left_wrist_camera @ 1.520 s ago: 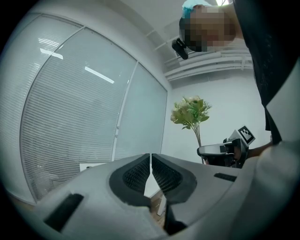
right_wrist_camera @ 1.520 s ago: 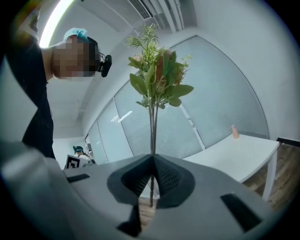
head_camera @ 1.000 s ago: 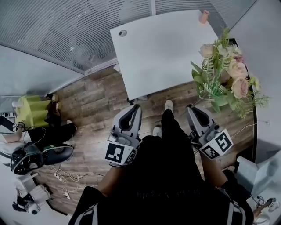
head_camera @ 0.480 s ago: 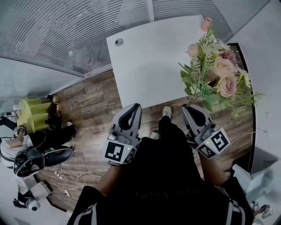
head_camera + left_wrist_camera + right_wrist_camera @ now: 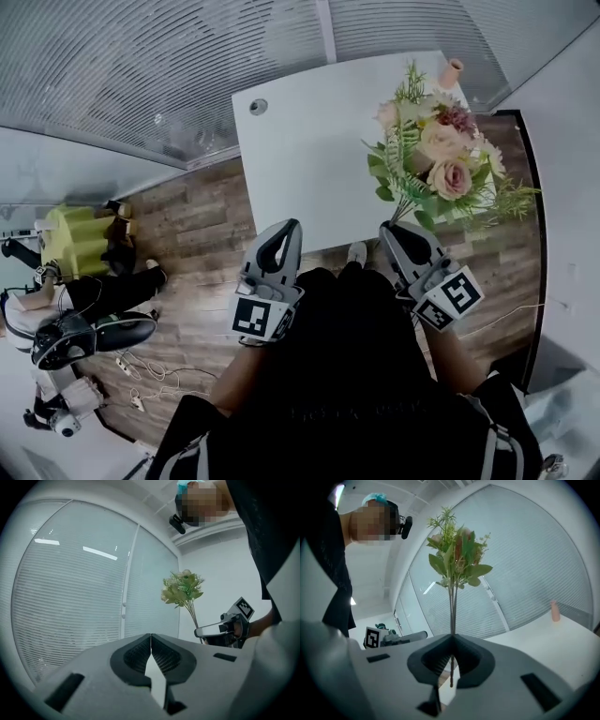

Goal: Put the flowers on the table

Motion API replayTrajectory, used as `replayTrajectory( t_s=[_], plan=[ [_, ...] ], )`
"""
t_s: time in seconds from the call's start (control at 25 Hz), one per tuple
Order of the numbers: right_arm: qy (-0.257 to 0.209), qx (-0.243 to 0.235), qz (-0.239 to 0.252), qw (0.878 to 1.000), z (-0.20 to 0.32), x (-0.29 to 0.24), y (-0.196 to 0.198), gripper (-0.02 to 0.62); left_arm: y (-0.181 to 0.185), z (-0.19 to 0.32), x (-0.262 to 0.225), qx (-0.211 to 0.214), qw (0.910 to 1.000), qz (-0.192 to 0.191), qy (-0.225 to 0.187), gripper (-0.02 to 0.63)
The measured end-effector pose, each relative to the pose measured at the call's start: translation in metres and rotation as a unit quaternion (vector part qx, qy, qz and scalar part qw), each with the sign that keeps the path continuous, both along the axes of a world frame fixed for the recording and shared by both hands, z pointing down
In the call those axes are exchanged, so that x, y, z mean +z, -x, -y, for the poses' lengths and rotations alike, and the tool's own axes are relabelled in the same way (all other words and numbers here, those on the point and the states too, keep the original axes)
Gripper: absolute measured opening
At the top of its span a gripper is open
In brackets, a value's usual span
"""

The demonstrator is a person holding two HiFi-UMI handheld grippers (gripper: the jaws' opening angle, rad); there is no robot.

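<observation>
The fingers point(image 5: 476, 660) of my right gripper point(image 5: 451, 641) were pinched tight on the thin stems point(image 5: 452, 606) of the flowers point(image 5: 457, 555). The grip sat low on the stems, with only a short tail showing below the pads. The bouquet stood nearly upright above the fingers. In the head view the flowers point(image 5: 431, 159) hung in the air over the near right part of the tabletop point(image 5: 300, 159), with some of the foliage reaching past its right edge. They were not yet resting on anything.

My main worry was the grip itself. The head was heavy and the stems few and wiry, so I judged that a quick tilt could make the bunch swing in the pads or let a stem slide out. The second worry was placement. If I let go that near the edge, the blooms could overhang and drag the bunch down onto the wood floor point(image 5: 197, 225). A small pink vase point(image 5: 453, 72) stood at the far right corner of the tabletop, and a sweeping lay-down could have knocked it with the foliage.

The left gripper point(image 5: 286, 228) was no help there. Its fingers were pressed together on nothing, and it was held beside the right one, short of the tabletop's near edge.
</observation>
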State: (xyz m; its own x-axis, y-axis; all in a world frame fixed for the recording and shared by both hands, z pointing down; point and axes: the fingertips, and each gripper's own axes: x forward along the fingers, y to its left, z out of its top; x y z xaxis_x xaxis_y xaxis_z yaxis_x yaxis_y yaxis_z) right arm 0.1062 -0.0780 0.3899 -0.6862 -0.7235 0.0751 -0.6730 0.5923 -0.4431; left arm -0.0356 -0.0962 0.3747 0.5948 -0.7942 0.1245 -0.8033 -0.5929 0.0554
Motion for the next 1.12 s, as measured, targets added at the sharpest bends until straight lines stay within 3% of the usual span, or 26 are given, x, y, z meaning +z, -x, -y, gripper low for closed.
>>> replayTrajectory(
  t_s=[0.32, 0.56, 0.76, 0.96, 1.12],
  plan=[
    [0.052, -0.008, -0.001, 0.999, 0.039, 0.038, 0.012, 0.034, 0.022, 0.038, 0.028, -0.016, 0.9998, 0.006, 0.015, 0.02],
    [0.11, -0.012, 0.014, 0.994, 0.055, 0.062, 0.032, 0.034, 0.024, 0.055, 0.044, 0.008, 0.9992, -0.001, 0.04, 0.02],
    [0.11, -0.008, -0.034, 0.993, 0.065, 0.081, 0.04, 0.034, 0.017, 0.062, 0.054, 0.039, 0.997, -0.018, 0.065, 0.018],
    [0.129, -0.023, -0.054, 0.99, 0.067, 0.106, 0.052, 0.034, 0.011, 0.065, 0.08, 0.063, 0.9961, 0.028, 0.054, 0.018],
    [0.149, -0.026, -0.053, 0.987, 0.068, 0.122, 0.056, 0.034, 0.008, 0.068, 0.098, 0.063, 0.9941, 0.021, 0.085, 0.018]
  ],
)
